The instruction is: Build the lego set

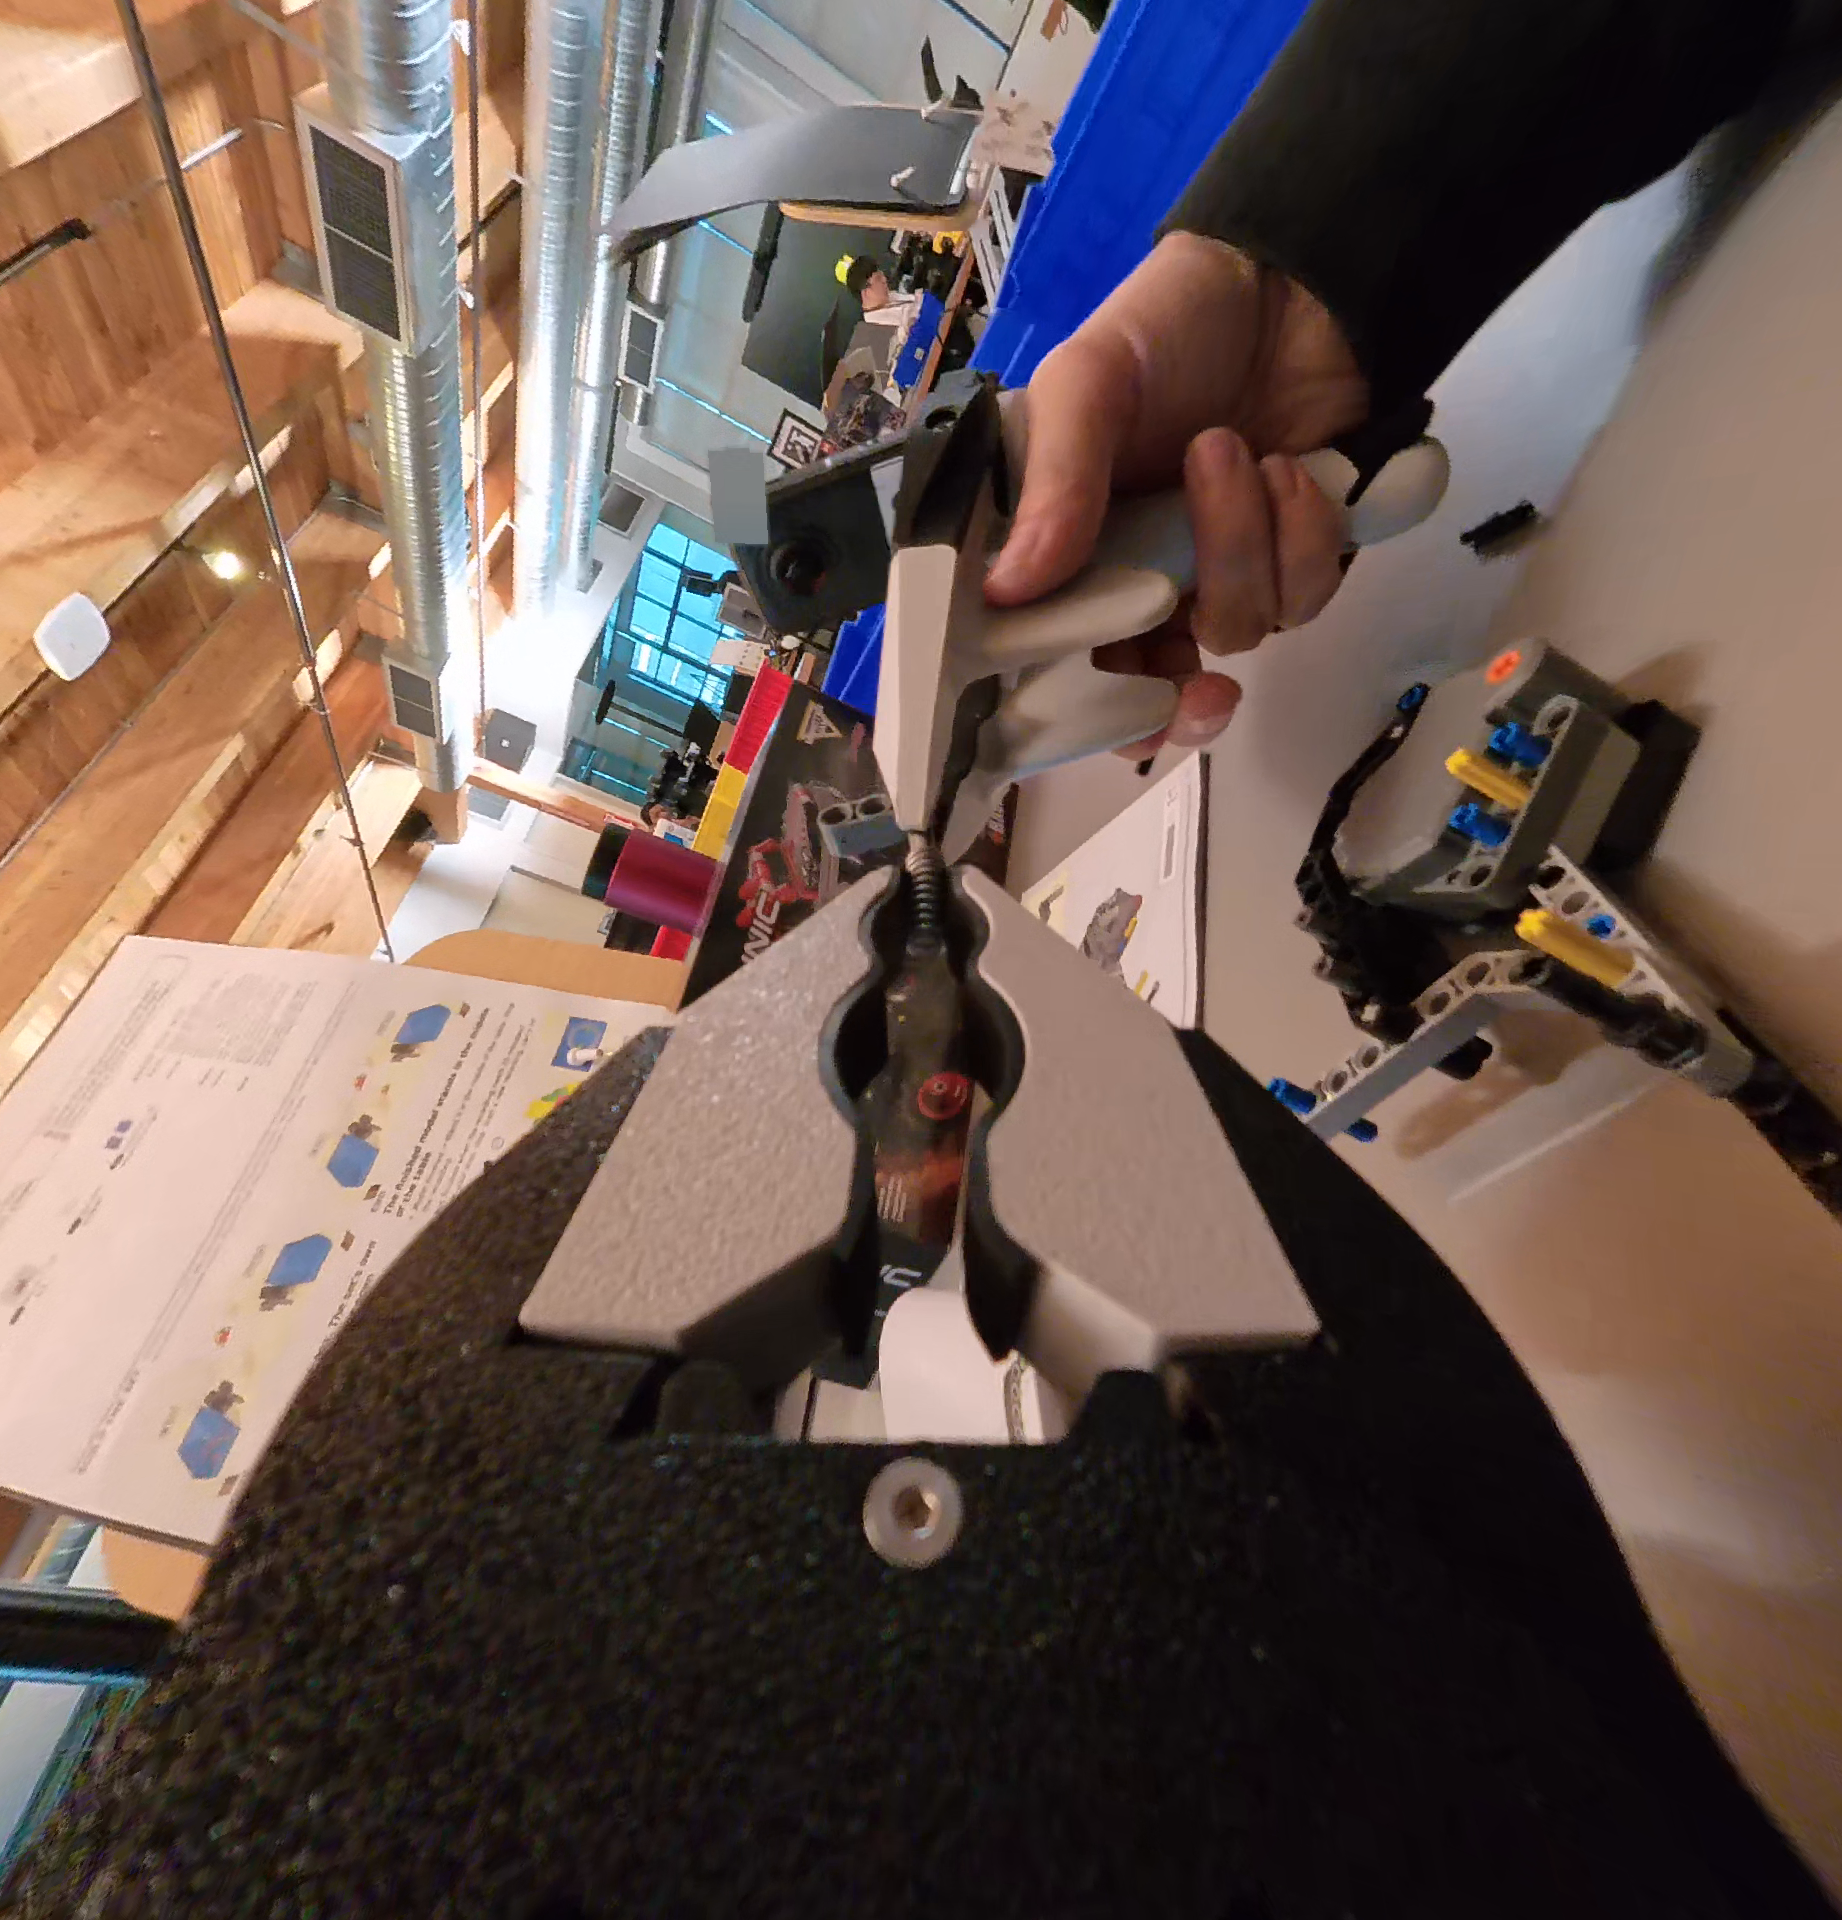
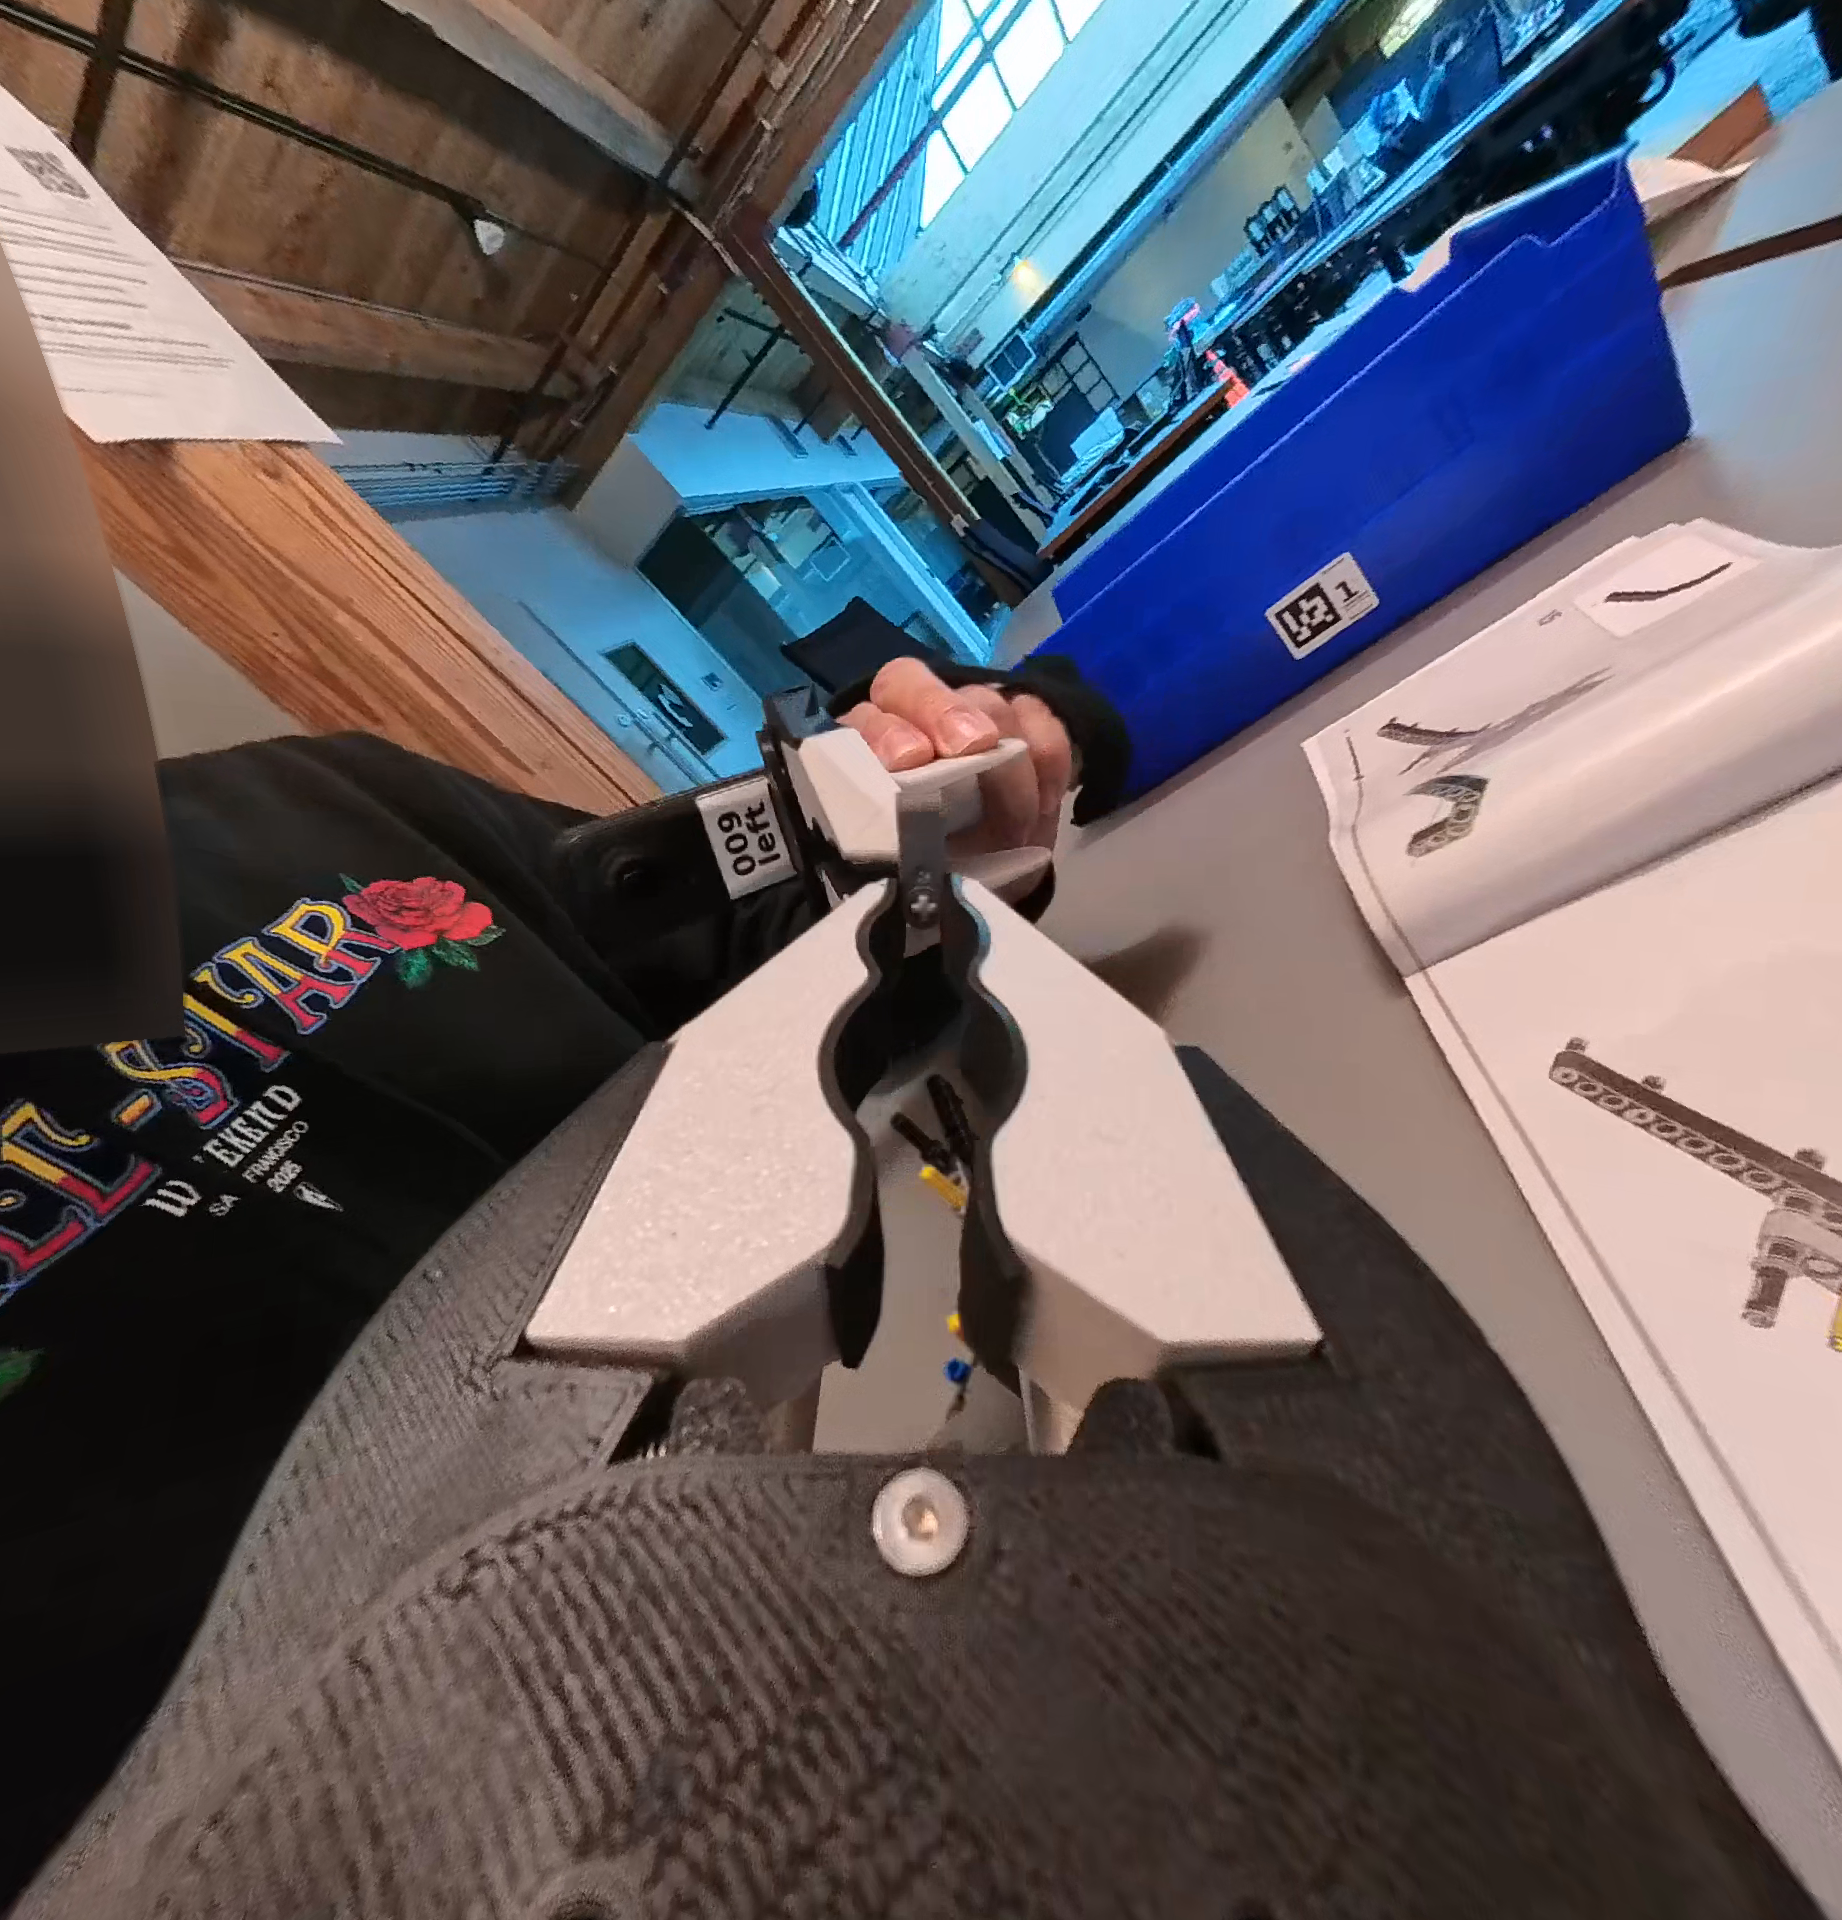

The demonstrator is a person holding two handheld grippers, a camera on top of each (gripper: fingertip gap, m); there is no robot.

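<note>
The two grippers meet tip to tip above the table [image 1: 1519,1351]. The left gripper [image 1: 922,914] is pinched on a small spring piece [image 1: 922,883], and the right gripper [image 1: 932,805] closes on the same piece from the far side — a hand [image 1: 1156,468] squeezes its handle. To the right of the left gripper's tips, the half-built lego model [image 1: 1499,862] sits on the table, apart from both grippers. Just beyond the tips lies an instruction booklet [image 1: 1145,883], with the set's box [image 1: 792,831] beside it.
</note>
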